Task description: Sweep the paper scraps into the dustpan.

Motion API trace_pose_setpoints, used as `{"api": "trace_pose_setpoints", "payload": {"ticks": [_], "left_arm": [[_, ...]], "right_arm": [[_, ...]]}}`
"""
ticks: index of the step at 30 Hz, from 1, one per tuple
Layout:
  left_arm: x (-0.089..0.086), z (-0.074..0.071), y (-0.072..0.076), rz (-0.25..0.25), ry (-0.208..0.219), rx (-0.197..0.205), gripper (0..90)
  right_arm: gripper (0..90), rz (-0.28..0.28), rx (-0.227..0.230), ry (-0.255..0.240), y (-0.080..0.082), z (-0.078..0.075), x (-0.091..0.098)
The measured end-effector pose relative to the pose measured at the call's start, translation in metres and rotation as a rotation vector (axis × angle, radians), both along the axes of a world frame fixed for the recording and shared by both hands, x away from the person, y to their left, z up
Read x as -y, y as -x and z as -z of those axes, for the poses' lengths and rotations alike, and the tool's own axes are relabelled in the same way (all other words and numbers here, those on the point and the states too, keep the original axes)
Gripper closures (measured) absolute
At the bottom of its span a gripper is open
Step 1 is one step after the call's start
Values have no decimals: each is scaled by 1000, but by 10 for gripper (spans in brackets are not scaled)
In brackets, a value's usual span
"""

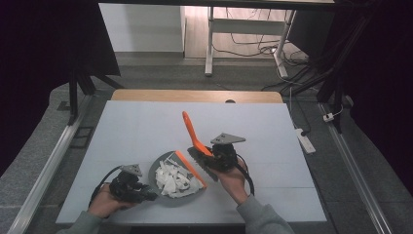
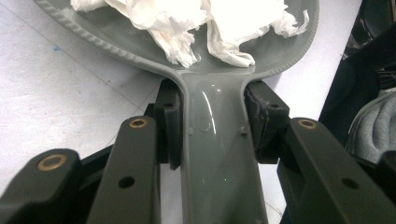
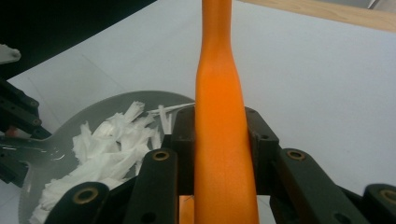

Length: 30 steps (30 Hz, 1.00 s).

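Right now my left gripper (image 1: pixel 146 195) is clamped tight on the handle of the grey dustpan (image 2: pixel 219 154), which sits flat on the white table (image 1: pixel 141 126) with a heap of torn white paper scraps (image 1: pixel 173 178) inside, while my right gripper (image 1: pixel 208 157) is closed hard on the orange brush (image 3: pixel 219 140), held just beside the dustpan's far rim with its handle slanting up and away. Risk as I judge it — if the brush head drags back across the rim, or I tip the dustpan while lifting, the light scraps will spill onto the table
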State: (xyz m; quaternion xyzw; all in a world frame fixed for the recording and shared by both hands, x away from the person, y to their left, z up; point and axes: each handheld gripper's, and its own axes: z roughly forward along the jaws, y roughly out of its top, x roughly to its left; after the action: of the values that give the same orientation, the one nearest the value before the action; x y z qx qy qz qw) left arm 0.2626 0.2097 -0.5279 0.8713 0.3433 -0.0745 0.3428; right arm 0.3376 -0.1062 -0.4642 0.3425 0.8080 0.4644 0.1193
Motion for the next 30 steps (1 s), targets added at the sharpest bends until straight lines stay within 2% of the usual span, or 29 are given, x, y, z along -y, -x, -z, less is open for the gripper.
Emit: {"api": "trace_pose_setpoints", "payload": {"ticks": [13, 20, 30], "left_arm": [[-1, -2, 1, -27, 9, 23, 612], [-5, -5, 2, -53, 32, 43, 612], [-9, -12, 2, -119, 82, 77, 612]], "right_arm": [[696, 8, 18, 0, -6, -1, 23], [695, -3, 27, -3, -7, -2, 35], [696, -12, 43, -24, -7, -7, 54]]}}
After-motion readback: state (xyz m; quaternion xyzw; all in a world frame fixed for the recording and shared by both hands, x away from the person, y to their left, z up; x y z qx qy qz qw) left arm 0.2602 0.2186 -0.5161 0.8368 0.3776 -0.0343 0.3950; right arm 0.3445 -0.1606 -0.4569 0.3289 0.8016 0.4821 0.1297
